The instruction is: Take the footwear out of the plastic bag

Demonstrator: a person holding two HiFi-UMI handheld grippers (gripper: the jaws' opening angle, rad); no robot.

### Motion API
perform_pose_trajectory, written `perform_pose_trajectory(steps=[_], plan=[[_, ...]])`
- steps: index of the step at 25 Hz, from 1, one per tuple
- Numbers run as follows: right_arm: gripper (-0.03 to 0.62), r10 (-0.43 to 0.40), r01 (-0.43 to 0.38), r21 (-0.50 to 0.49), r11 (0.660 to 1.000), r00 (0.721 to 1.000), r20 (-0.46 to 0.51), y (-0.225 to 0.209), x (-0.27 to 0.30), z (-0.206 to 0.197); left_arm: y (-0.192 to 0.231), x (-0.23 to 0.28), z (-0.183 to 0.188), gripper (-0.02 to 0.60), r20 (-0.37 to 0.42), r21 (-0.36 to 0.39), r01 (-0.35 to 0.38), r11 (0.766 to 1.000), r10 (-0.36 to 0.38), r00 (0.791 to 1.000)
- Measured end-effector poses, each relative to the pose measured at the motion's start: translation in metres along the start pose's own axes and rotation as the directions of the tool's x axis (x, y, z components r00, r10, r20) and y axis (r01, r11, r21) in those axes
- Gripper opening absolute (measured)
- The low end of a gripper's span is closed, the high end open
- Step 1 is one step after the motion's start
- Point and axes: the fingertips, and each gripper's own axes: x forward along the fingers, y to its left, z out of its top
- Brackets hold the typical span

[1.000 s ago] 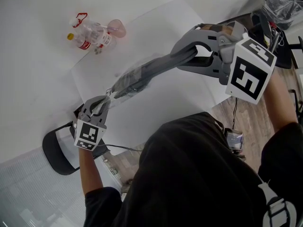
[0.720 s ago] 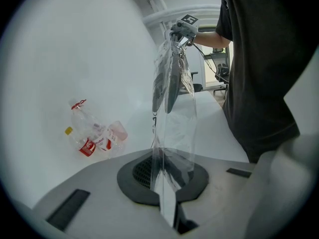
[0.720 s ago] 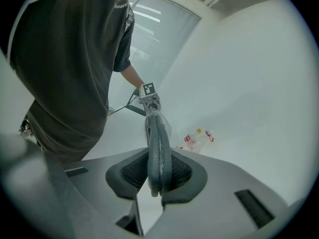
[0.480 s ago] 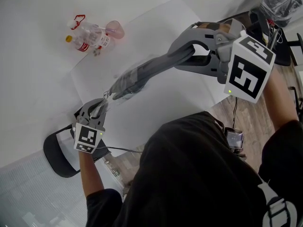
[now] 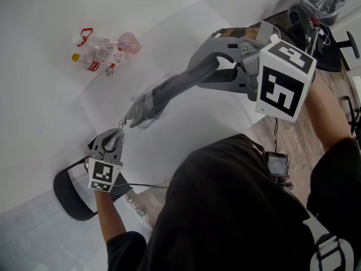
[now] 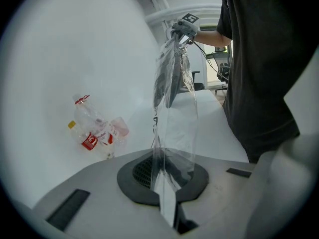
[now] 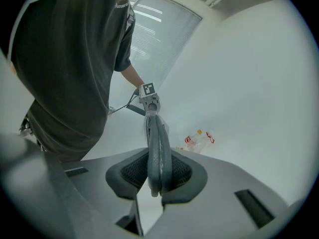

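White table (image 5: 34,95), overlaid with a white sheet (image 5: 186,33).

Right gripper (image 5: 213,66), raised above the sheet: jaws part-way apart, clamped on one end of the footwear (image 5: 175,86). Dark grey flat pair, seemingly slippers pressed face to face.

Clear plastic bag (image 5: 138,109), pulled taut in the air between the two tools. End of the footwear toward the left gripper inside it; end at the right gripper bare and outside. No other contents visible.

Left gripper (image 5: 115,139), low near the table's edge: jaws fully closed, pinching the bag's empty end.

Step in hand, by judgement: drawing pair and bag apart. Next move likely calls for widening that separation along the footwear's length, both holds kept firm, until the enclosed end slips clear.

Plastic bottles (image 5: 93,52), red-labelled, lying together well apart from the work; contents not discernible. Pinkish cup (image 5: 128,41) just beside them.
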Motion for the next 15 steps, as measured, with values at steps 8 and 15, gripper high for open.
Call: perform_pose_trajectory(steps=[8,15], plan=[[0.078,0.003,-0.003,-0.01,1.0,1.0,0.002,0.0,-0.001,0.001,-0.002,-0.001,-0.007,0.023,-0.005,-0.018,-0.008,1.0,0.008,1.0],[0.078,-0.006,0.006,-0.005,1.0,1.0,-0.016,-0.001,0.0,-0.002,-0.004,0.002,-0.024,0.023,-0.02,-0.051,-0.003,0.999,0.002,1.0]])
